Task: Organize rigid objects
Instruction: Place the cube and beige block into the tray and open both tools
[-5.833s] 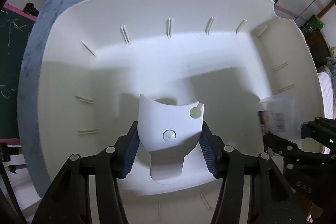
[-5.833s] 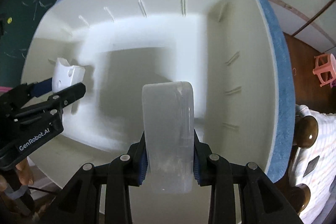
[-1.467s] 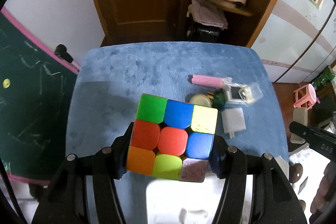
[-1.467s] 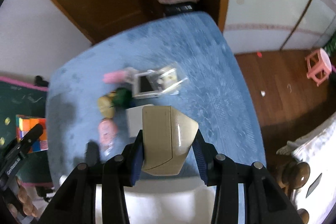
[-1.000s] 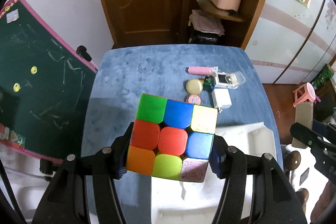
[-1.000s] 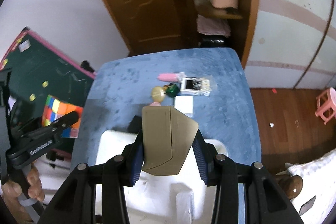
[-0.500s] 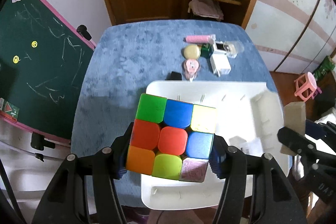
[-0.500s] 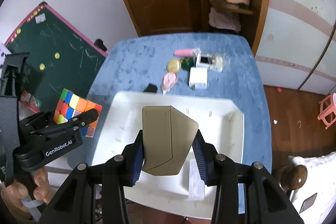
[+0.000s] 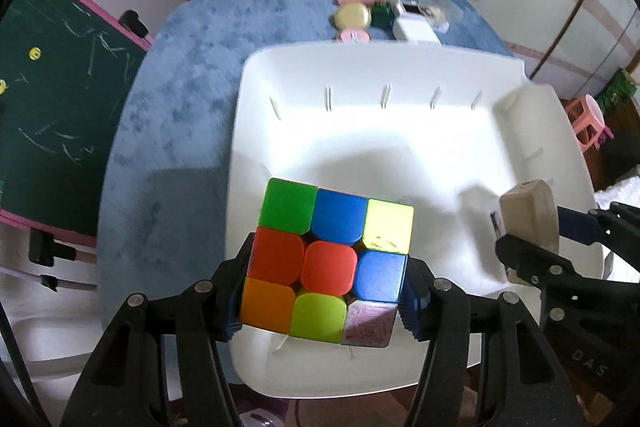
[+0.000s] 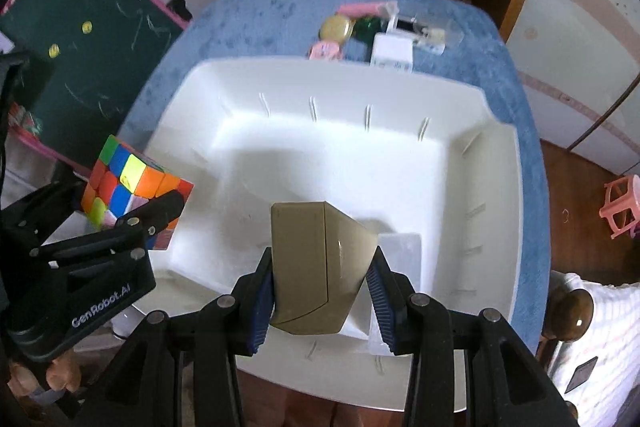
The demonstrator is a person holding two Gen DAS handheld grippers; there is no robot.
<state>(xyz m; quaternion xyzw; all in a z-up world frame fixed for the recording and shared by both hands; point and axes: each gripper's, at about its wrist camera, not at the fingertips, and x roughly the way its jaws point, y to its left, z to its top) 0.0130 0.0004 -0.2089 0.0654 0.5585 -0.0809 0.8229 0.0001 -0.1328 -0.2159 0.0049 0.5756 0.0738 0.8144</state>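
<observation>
A puzzle cube (image 9: 326,261) is clamped in the left tongs (image 9: 324,291) and a tan case (image 10: 320,267) in the right tongs (image 10: 320,291), both held above the white bin (image 9: 360,67) on the blue tabletop (image 9: 180,67).

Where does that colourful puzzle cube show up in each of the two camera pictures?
Left wrist view: puzzle cube sits low at centre, clamped in the left gripper.
Right wrist view: the cube is at the left edge, above the same gripper.
Shared landmark: the white tray lies under it in both.
</observation>
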